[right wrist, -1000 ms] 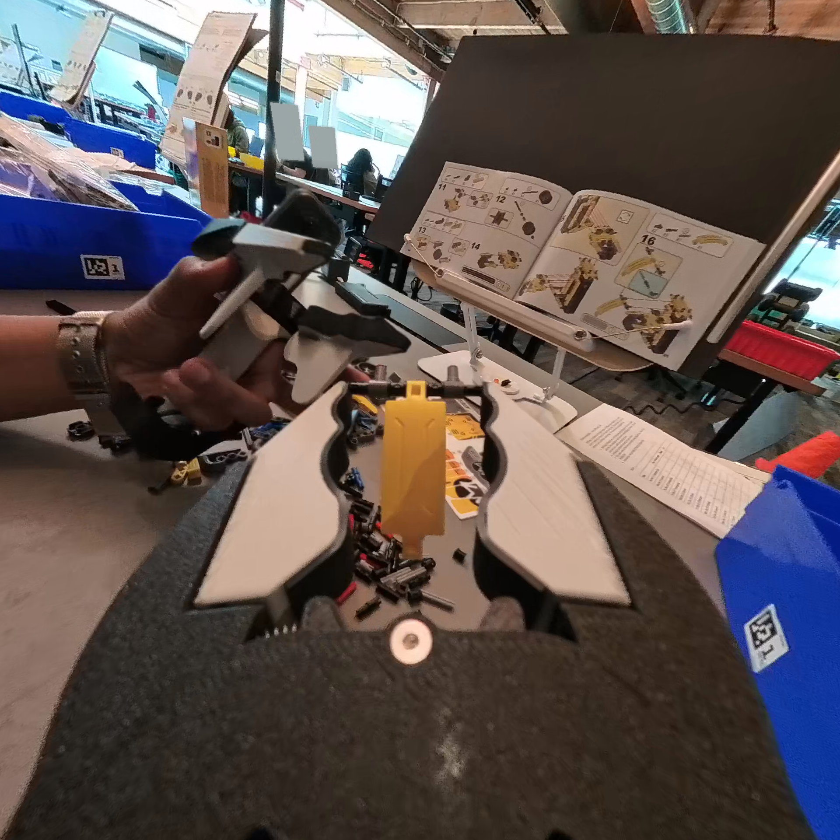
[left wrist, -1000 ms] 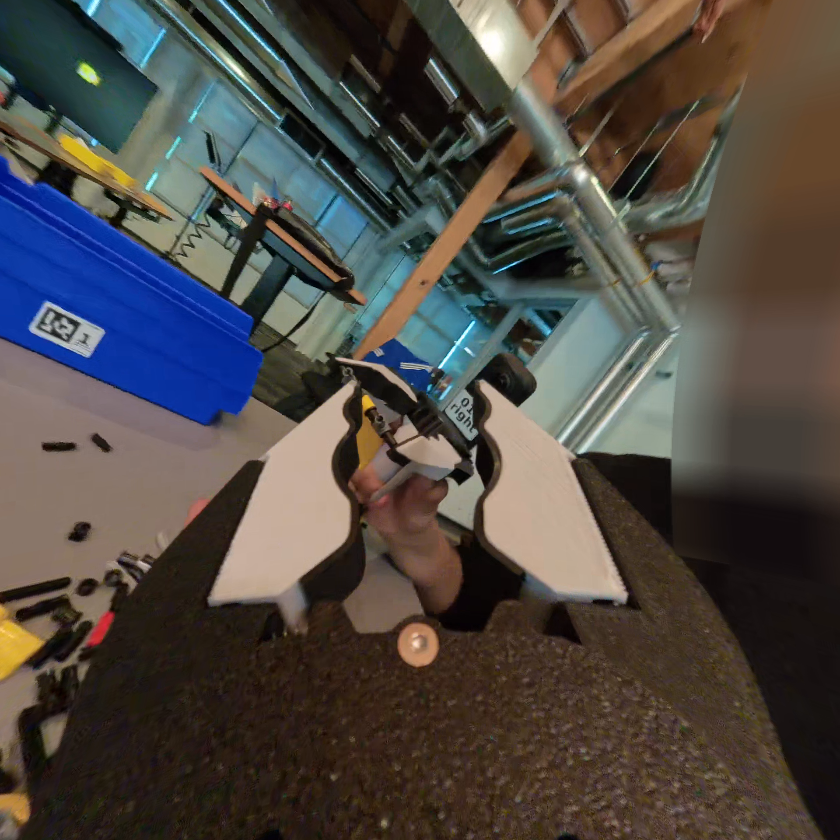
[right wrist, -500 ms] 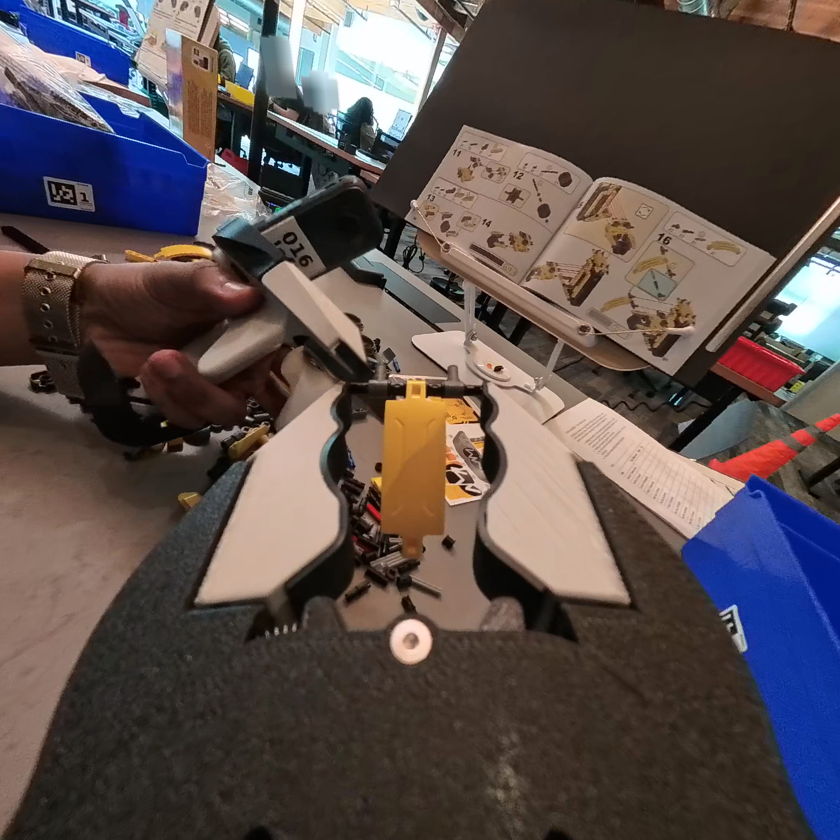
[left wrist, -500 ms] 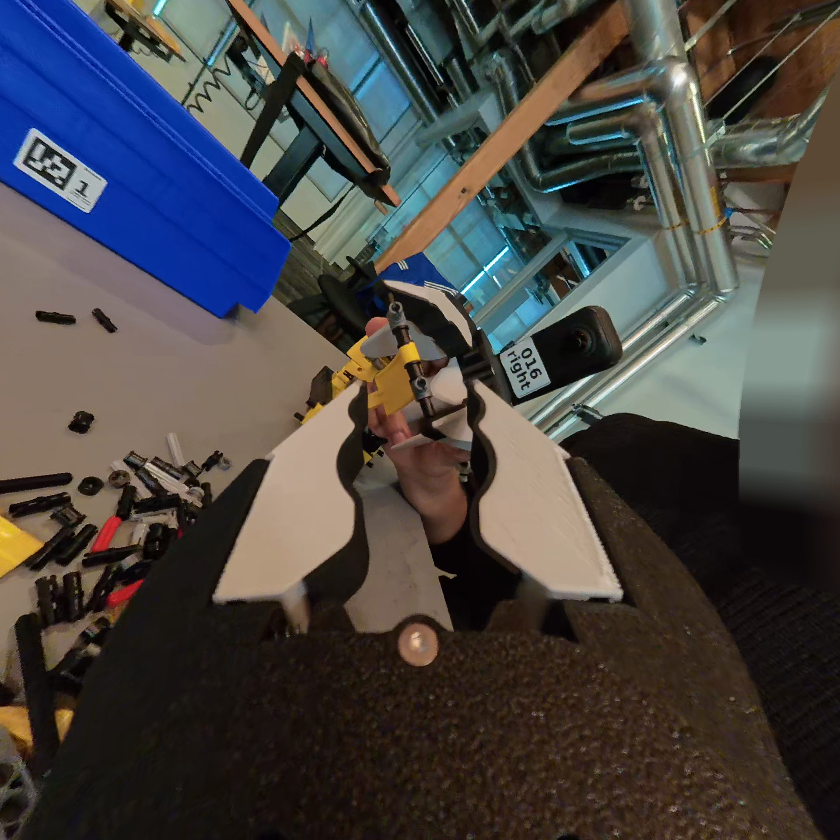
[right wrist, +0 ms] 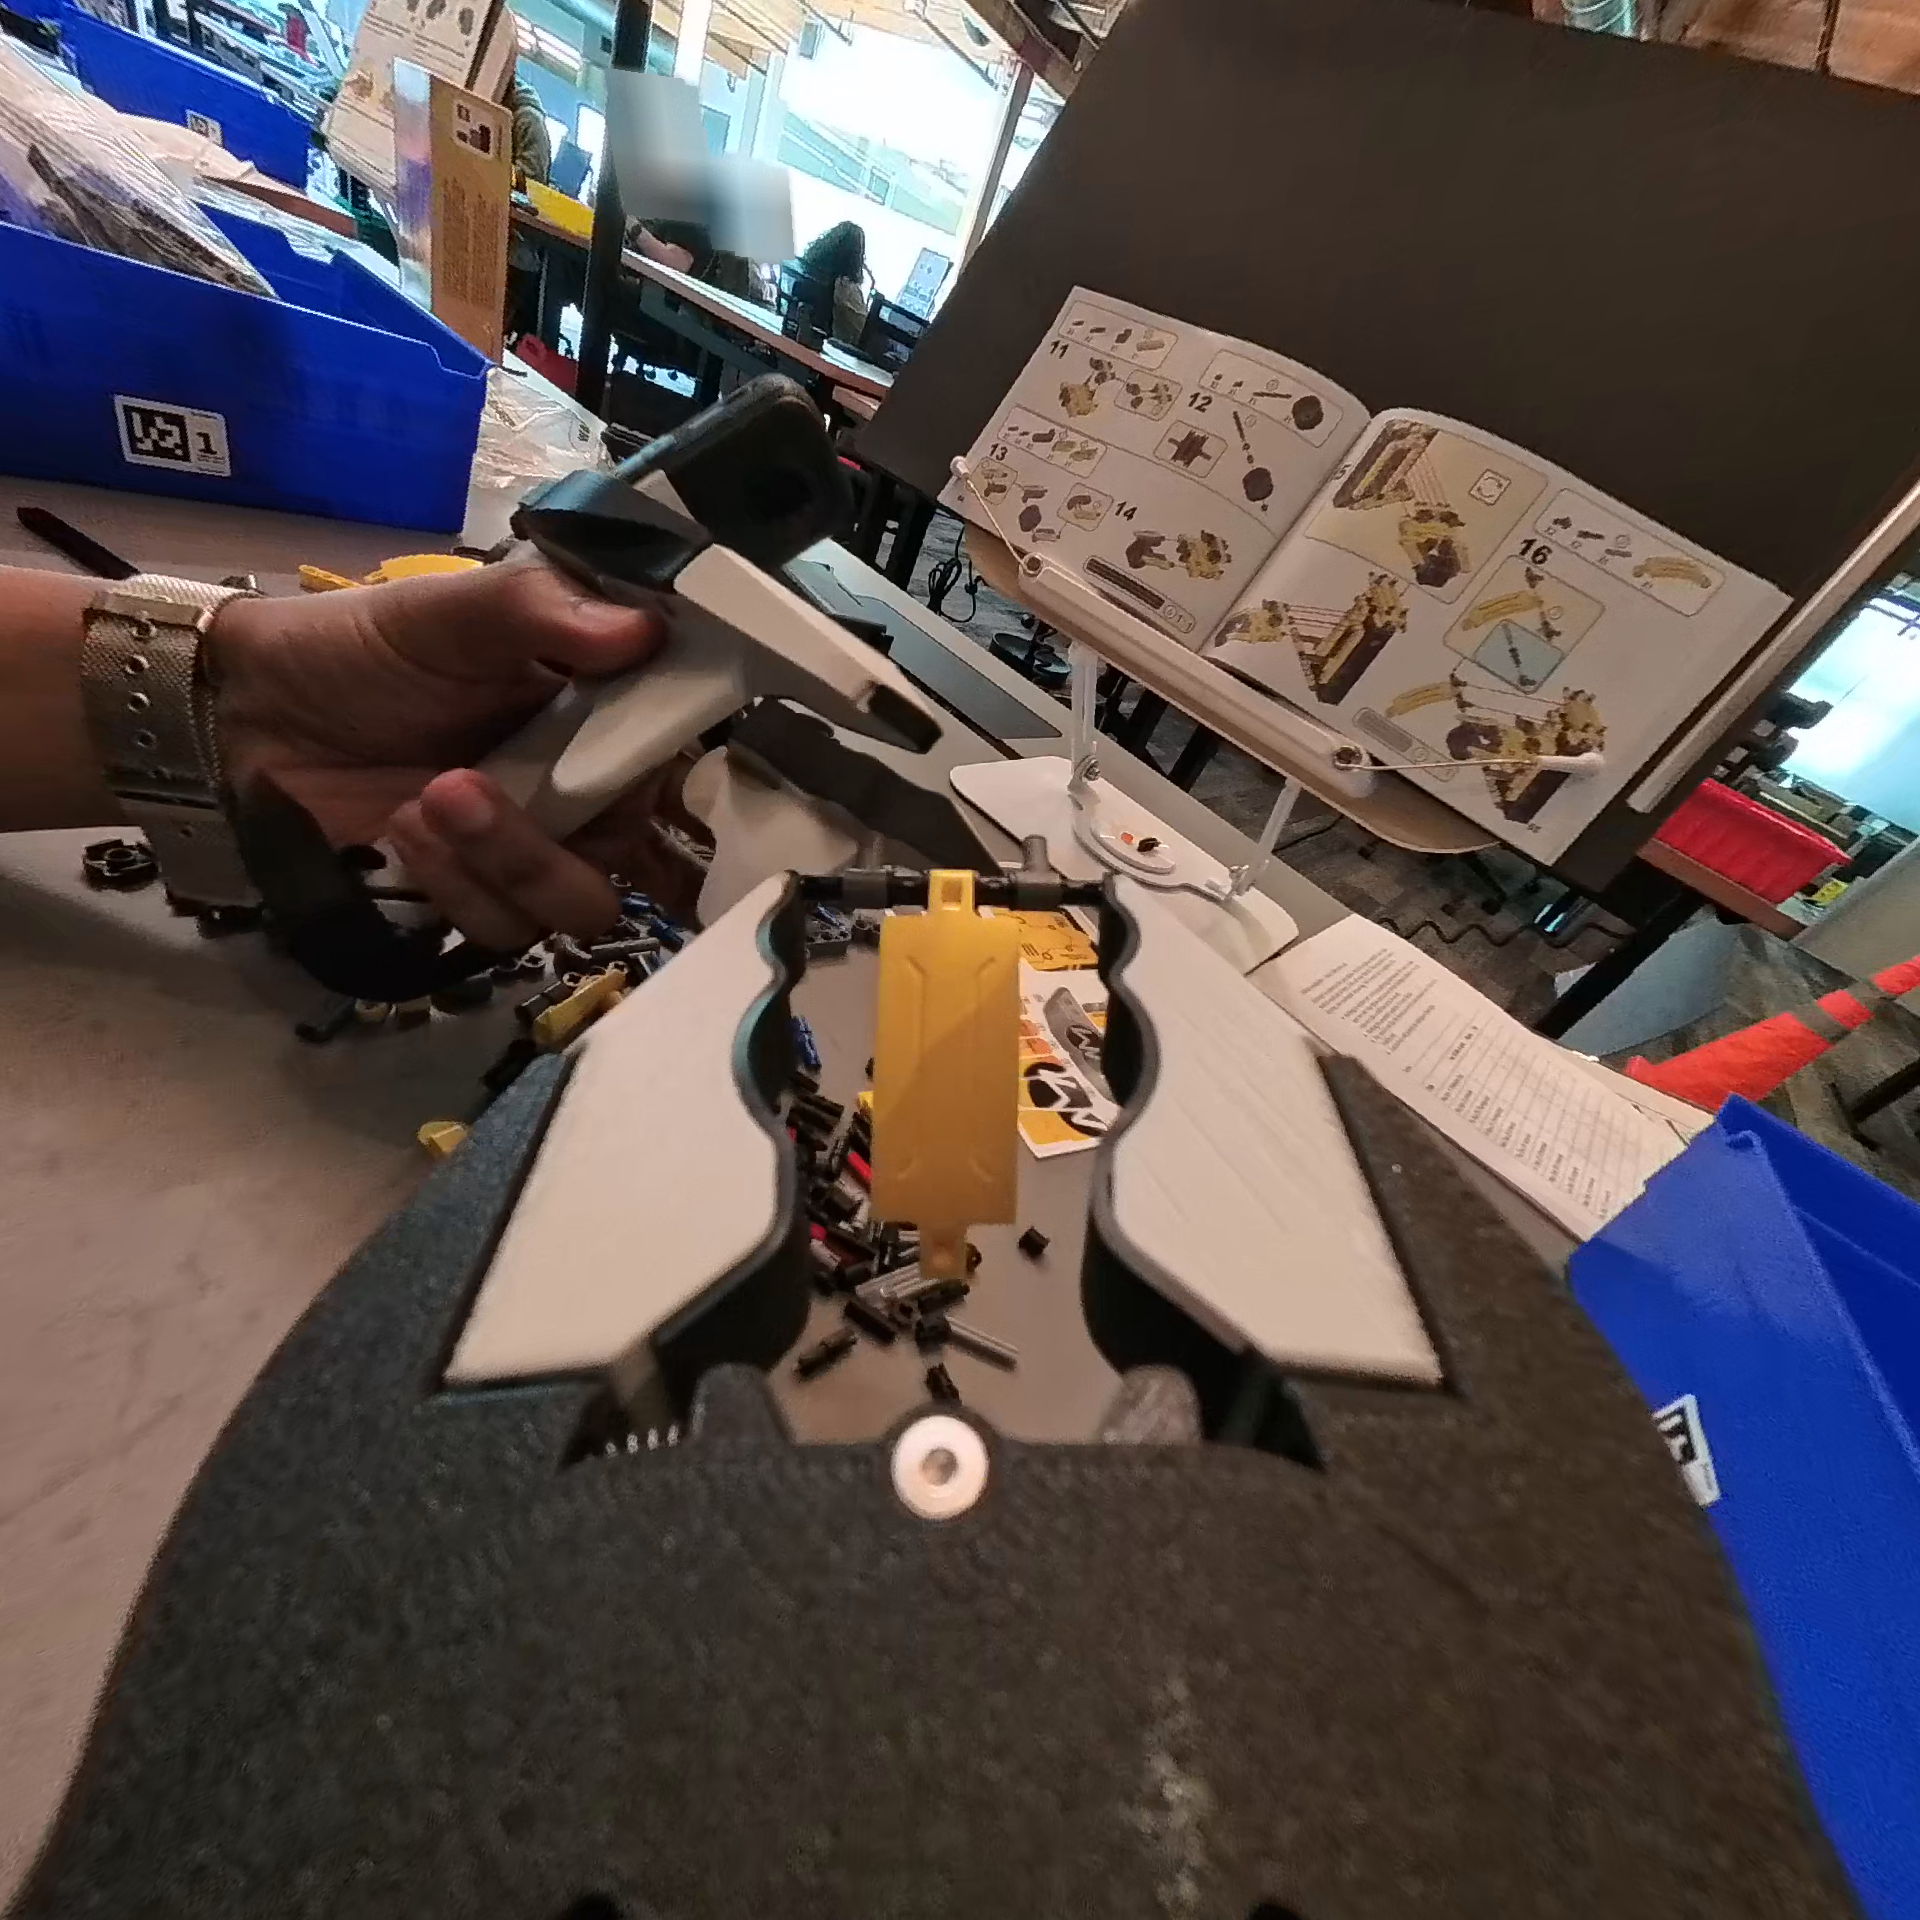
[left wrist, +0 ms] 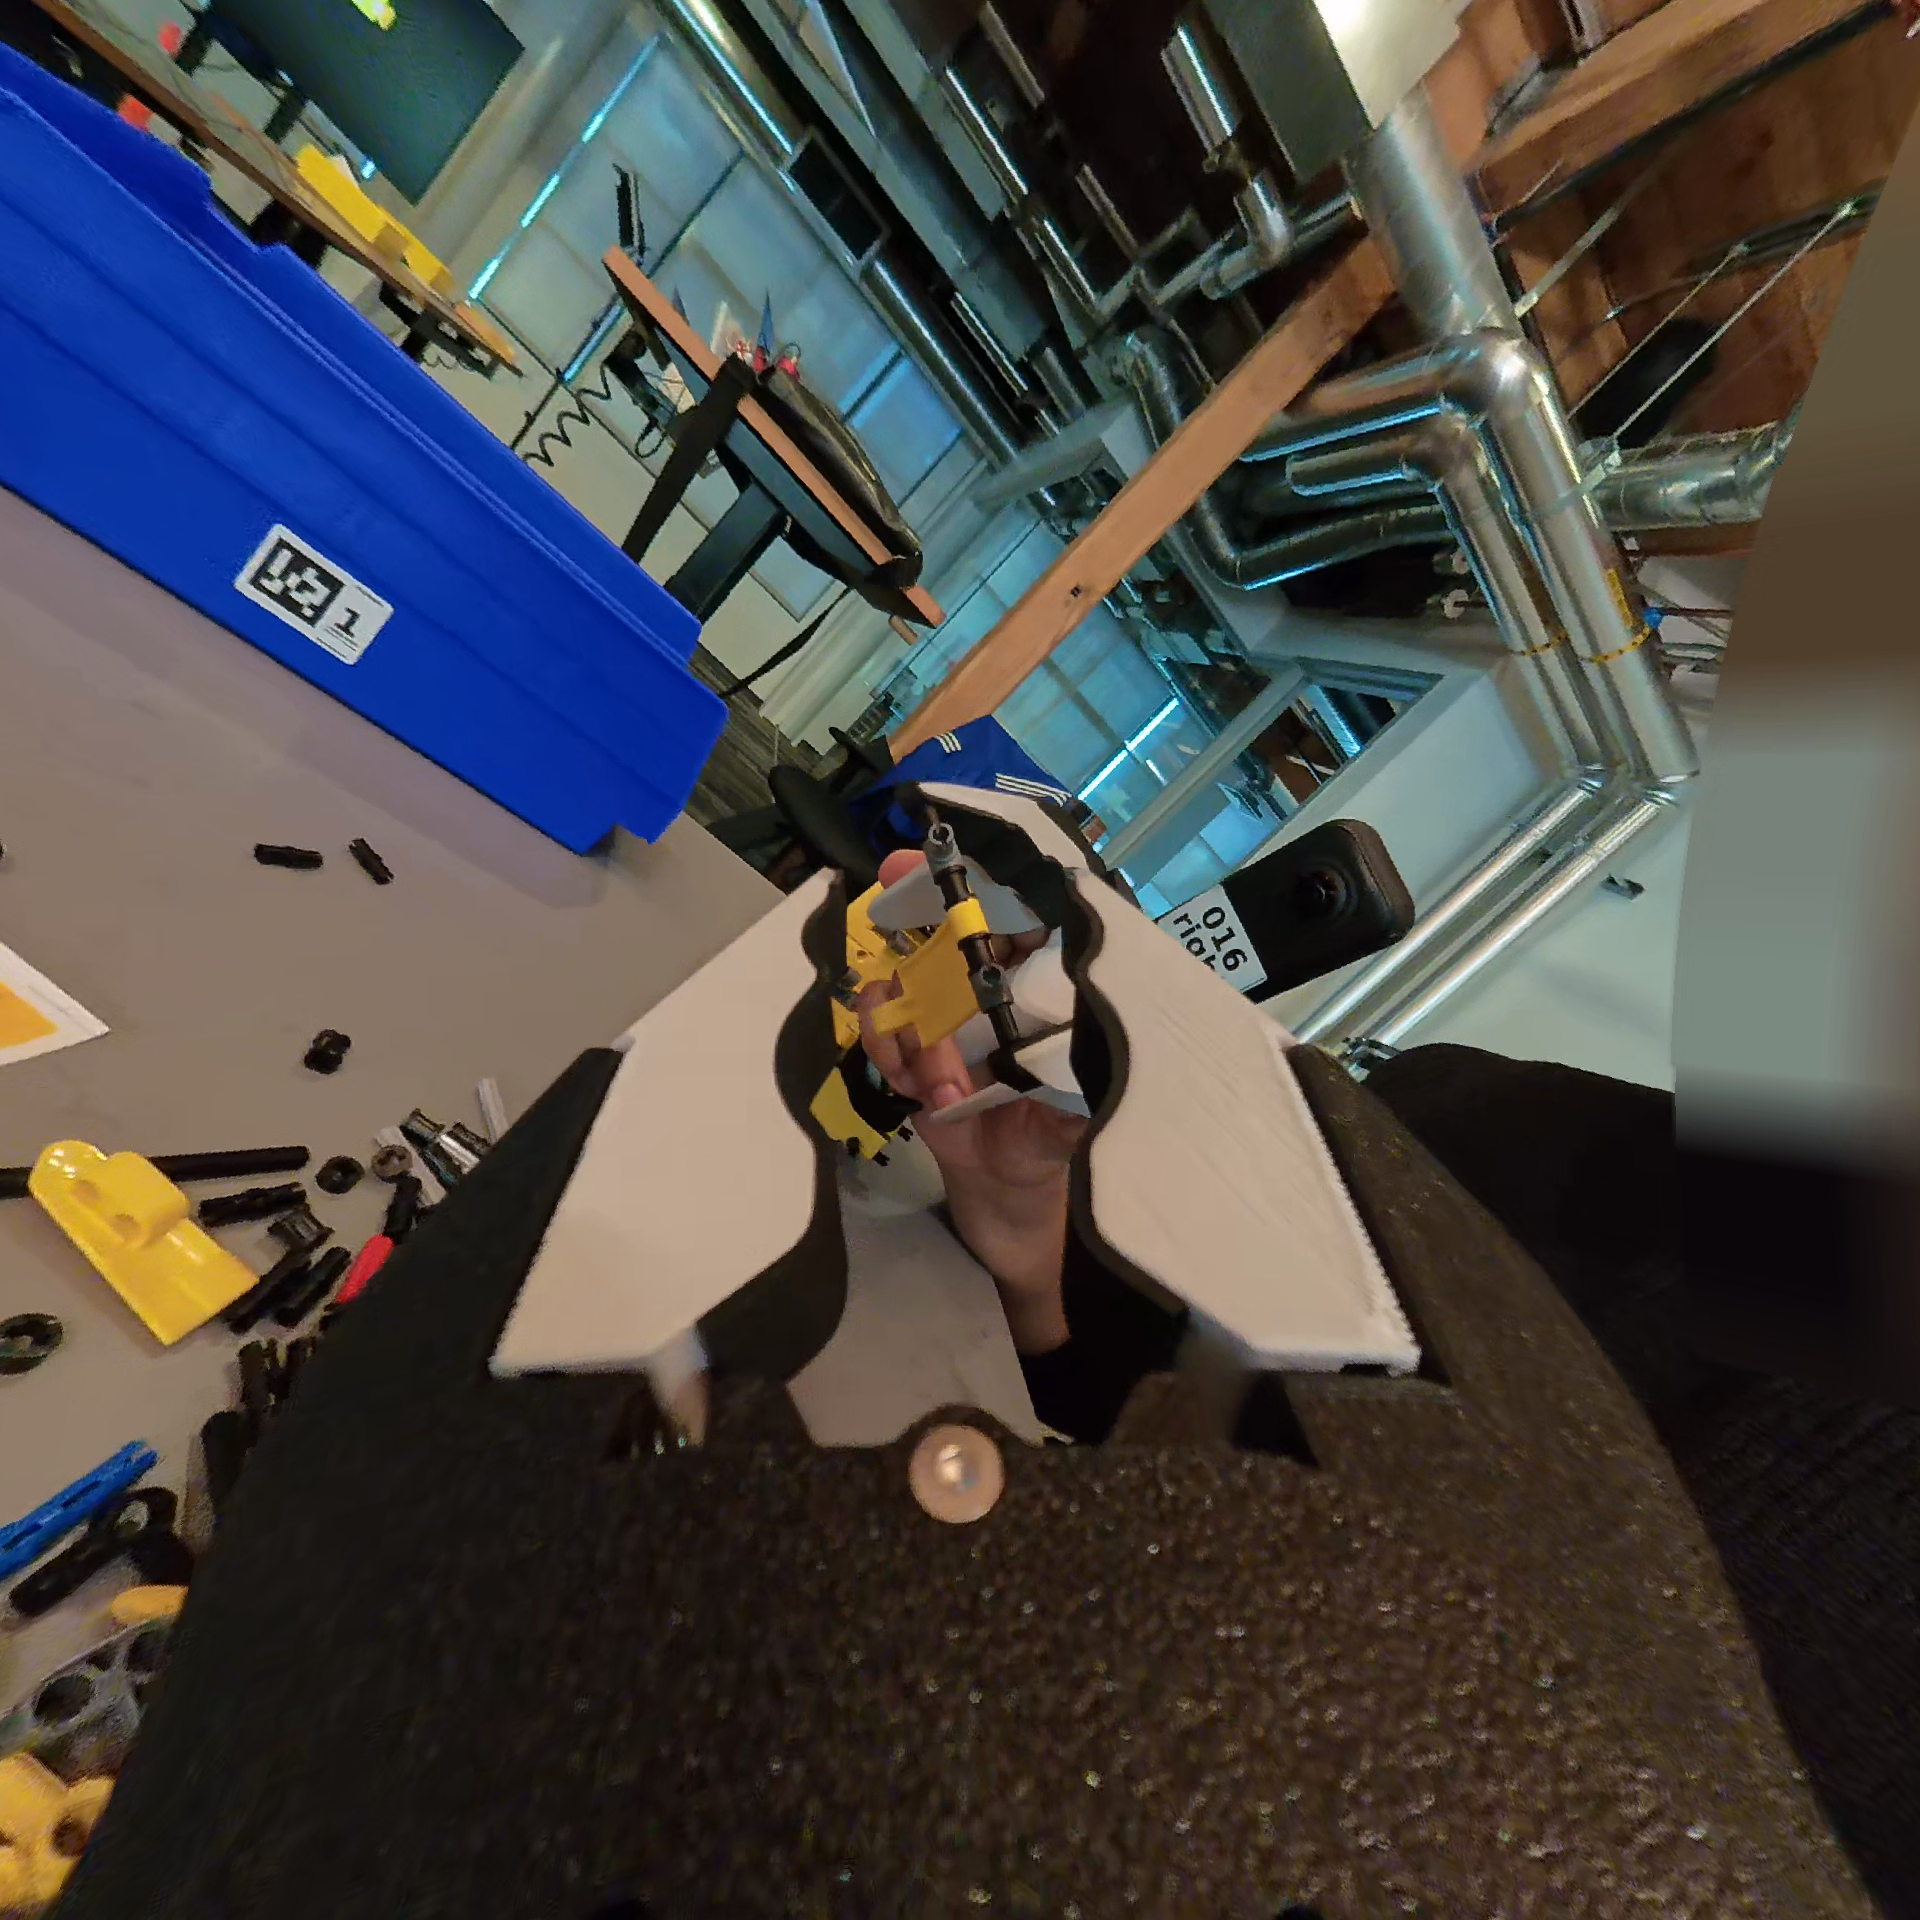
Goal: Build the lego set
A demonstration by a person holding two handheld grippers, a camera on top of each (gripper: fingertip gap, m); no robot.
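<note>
- Right tongs (right wrist: 951, 883) clamped a thin black axle (right wrist: 868, 885) at the fingertips, the axle spanning crosswise between both tips.
- A yellow panel (right wrist: 943, 1070) hung from the axle's middle, dangling down between the two white fingers, above the desk (right wrist: 156, 1195).
- Grey connectors sat on the axle either side of the panel's top lug.
- Left tongs (left wrist: 951, 935) were open, nothing between the fingers; tips pointed toward the axle-and-panel piece, near it, contact could not be told.
- In the left wrist view the same yellow panel (left wrist: 925, 982) on its axle showed just past the left tips, with the right hand (left wrist: 997, 1153) behind it.
- In the right wrist view the left hand (right wrist: 416, 717), with a metal mesh watch band, gripped the left tool's handle, up and left of the right tips.
- Pile of small black, red and yellow building pieces (right wrist: 862, 1236) lay on the desk under the panel.
- A loose yellow bracket (left wrist: 130, 1236) lay on the desk to the left, among black pins.
- Open instruction booklet (right wrist: 1351, 582) sat on a white stand ahead, a dark board behind it.
- Printed sheet (right wrist: 1475, 1081) lay flat right of the stand.
- Blue bin (right wrist: 239, 395) with a square marker label sat far left; another blue bin (right wrist: 1787, 1455) stood at the right edge.
</note>
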